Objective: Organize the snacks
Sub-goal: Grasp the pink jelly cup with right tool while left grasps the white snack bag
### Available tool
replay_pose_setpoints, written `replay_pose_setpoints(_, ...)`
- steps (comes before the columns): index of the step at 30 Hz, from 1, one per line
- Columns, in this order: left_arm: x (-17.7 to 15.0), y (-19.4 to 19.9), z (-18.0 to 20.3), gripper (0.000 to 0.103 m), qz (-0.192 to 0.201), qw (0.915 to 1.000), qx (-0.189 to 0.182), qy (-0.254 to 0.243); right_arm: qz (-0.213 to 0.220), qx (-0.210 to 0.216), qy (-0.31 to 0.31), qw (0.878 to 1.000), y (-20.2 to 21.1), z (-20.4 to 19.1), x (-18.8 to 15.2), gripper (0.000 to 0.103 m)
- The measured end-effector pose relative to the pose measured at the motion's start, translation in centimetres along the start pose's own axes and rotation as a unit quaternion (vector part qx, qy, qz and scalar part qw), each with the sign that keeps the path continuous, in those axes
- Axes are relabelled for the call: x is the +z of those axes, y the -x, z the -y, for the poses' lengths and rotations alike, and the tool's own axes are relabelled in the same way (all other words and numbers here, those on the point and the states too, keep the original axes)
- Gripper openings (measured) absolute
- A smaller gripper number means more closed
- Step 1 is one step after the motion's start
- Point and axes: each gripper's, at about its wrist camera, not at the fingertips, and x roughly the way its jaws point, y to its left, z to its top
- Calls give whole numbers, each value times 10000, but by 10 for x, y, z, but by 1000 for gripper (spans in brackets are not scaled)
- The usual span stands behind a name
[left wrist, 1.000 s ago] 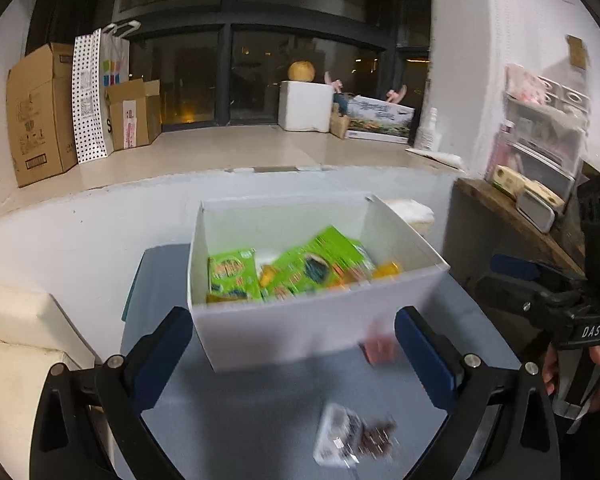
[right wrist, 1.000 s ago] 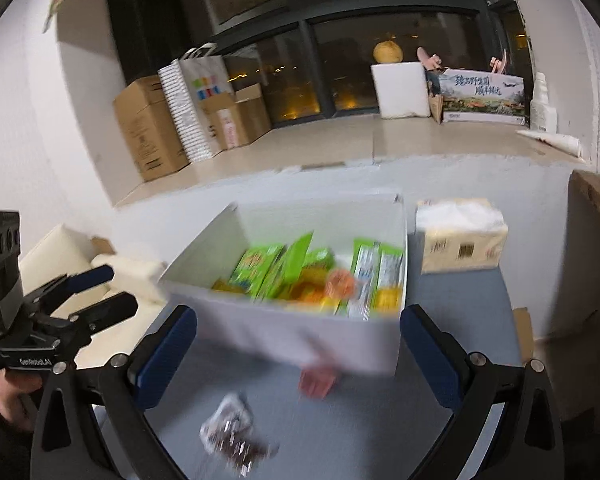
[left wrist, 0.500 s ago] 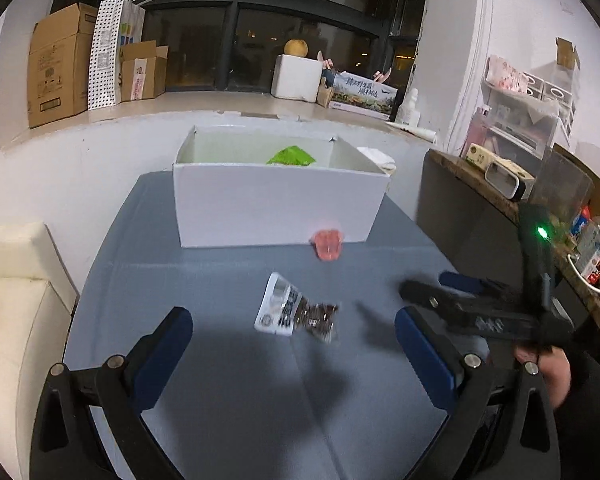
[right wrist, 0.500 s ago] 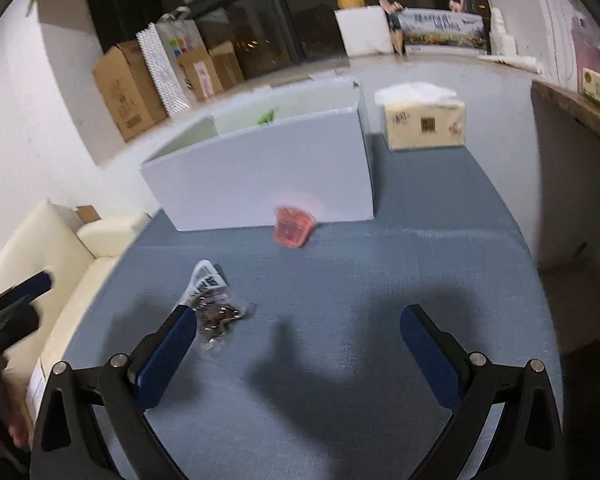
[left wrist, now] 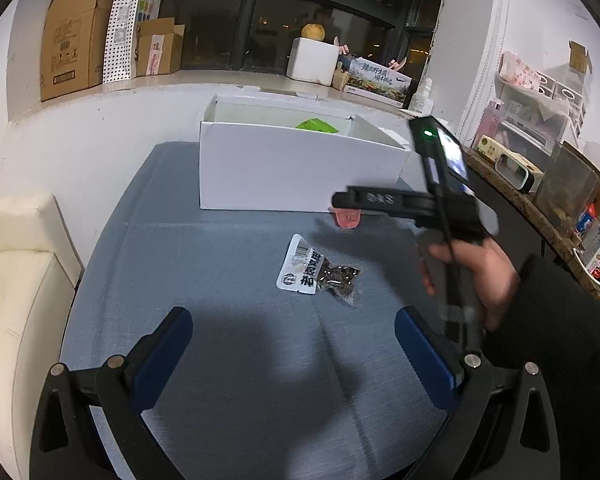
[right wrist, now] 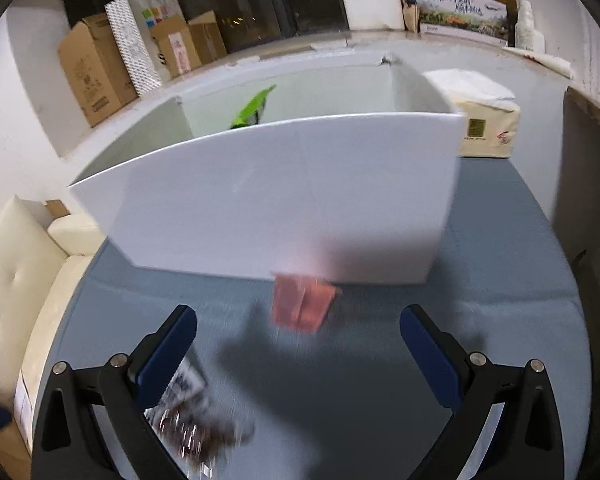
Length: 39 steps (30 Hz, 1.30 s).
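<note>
Snack packet (left wrist: 318,274) lies on blue table (left wrist: 220,280) ahead of left gripper (left wrist: 292,340), between its wide-spread, empty jaws but beyond tips. Pink snack (left wrist: 346,218) sits at foot of white box (left wrist: 296,168). Right gripper seen from side, in person's hand (left wrist: 476,276), now over pink snack; half second ago it hung lower right.

Right view: right gripper (right wrist: 298,340) wide, empty; pink snack (right wrist: 302,306) just beyond tips, centred, nearer than before. Packet (right wrist: 188,416) behind left finger (right wrist: 168,356).

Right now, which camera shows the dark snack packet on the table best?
The left wrist view: the dark snack packet lies whole and sharp on the cloth. The right wrist view shows it blurred, partly behind the right tool's left finger.
</note>
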Motion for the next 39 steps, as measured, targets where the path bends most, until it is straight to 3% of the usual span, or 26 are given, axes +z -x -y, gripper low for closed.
replay_pose_setpoints(3,-1,-3,-3,103,-31,10000,-9,22,-164,-145,31,9998,-18,-4,6,102)
replay_pose_setpoints(4,-1,-4,-4,103,-39,10000,-25,37,-210,-201,59,9996,-23,-6,6,93)
replay_pose_setpoints(6,0,-8,-5,103,-70,9999,-56,52,-423,-561,118,9975,-35,-7,5,56)
replay_pose_setpoints(8,-1,-11,-5,103,-99,9999,-87,46,-321,-725,248,9965,-34,-11,5,48)
replay_pose_setpoints(17,-1,-22,0,103,-197,9997,-134,-19,-116,-671,443,9967,-7,-11,2,46)
replay_pose_setpoints(31,28,-37,34,103,-97,9986,-247,-451,763,5,264,9967,135,16,-51,46)
replay_pose_setpoints(39,27,-98,42,103,-697,9956,-5,-630,913,-8,77,9958,163,33,-76,46)
